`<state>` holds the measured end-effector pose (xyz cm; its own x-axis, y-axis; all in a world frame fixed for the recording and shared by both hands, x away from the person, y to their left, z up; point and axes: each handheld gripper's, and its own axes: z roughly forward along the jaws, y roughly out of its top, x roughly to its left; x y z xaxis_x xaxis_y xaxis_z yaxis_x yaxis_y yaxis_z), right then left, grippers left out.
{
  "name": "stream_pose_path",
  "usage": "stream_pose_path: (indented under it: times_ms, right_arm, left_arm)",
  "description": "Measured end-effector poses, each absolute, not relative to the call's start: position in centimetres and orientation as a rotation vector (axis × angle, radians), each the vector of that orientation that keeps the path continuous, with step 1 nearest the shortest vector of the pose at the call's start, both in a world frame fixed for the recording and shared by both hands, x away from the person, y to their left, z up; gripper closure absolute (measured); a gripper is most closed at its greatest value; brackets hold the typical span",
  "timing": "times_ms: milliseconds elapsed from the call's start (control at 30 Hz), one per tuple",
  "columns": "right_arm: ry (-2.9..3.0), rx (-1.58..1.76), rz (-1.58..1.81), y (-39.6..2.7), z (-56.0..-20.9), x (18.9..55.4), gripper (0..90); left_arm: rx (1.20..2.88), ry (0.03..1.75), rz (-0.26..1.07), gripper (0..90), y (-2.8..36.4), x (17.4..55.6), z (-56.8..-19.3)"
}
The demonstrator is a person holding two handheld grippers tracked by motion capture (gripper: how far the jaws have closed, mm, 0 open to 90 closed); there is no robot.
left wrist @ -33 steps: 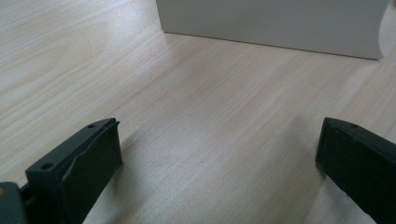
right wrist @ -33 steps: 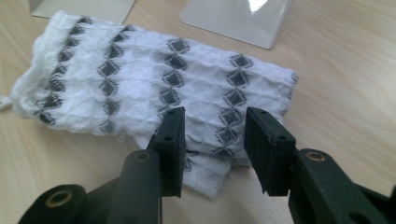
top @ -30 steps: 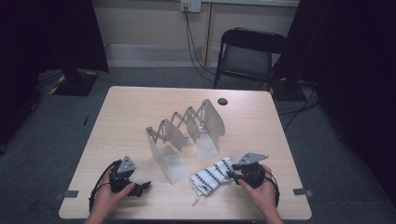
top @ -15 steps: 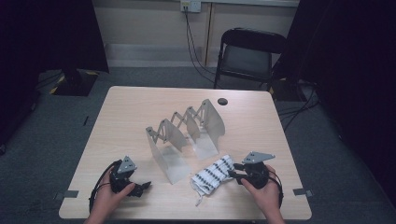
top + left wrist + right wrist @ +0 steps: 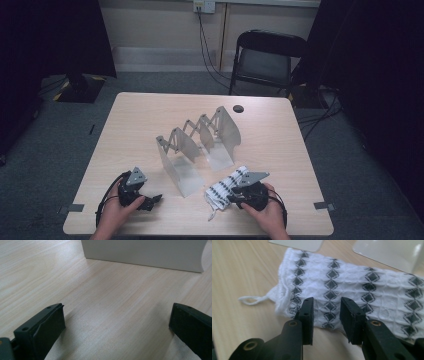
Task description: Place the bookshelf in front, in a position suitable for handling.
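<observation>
Right gripper (image 5: 327,312), jaws closing narrow over waffle-knit diamond-patterned white cloth (image 5: 352,290) on pale woodgrain table (image 5: 242,270).

High view: my fixed camera, above near edge of table (image 5: 150,115), facing forward and down; whole top in mid frame, chair (image 5: 267,57) and wall upper centre, my hands at bottom edge. Far off.

Left gripper view: rides my left gripper (image 5: 150,201), skims low over wood, very near; rack (image 5: 142,251) base across top of frame. High view shares that rack (image 5: 200,142).

Right gripper view: rides my right gripper (image 5: 325,313), angled down, close on cloth (image 5: 352,292); rack feet in upper corners. Same cloth (image 5: 225,187) sits lower centre of high view.
</observation>
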<state>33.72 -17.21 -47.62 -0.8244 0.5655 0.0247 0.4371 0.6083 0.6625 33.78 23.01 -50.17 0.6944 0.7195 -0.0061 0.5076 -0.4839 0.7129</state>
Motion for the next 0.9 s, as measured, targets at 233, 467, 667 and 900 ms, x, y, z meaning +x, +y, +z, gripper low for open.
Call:
stream_pose_path:
  times_ms: [233, 467, 667, 900]
  right_arm:
    - [2.588, 0.911, 0.932, -19.6, -47.2, 35.2, 62.1]
    - [2.428, 1.059, 1.044, -20.8, -45.2, 35.7, 55.9]
    - [2.541, 0.890, 1.122, -16.5, -45.0, 34.9, 63.6]
    - [2.647, 0.925, 1.004, -16.6, -47.4, 34.3, 70.5]
  left_arm:
    - [2.188, 0.937, 0.380, 0.0, 23.0, 33.8, -50.2]
    - [2.185, 0.934, 0.377, 0.0, 22.9, 33.9, -50.2]
    - [2.196, 0.924, 0.379, 0.0, 22.8, 34.0, -50.2]
    - [2.196, 0.917, 0.376, 0.0, 22.7, 34.1, -50.2]
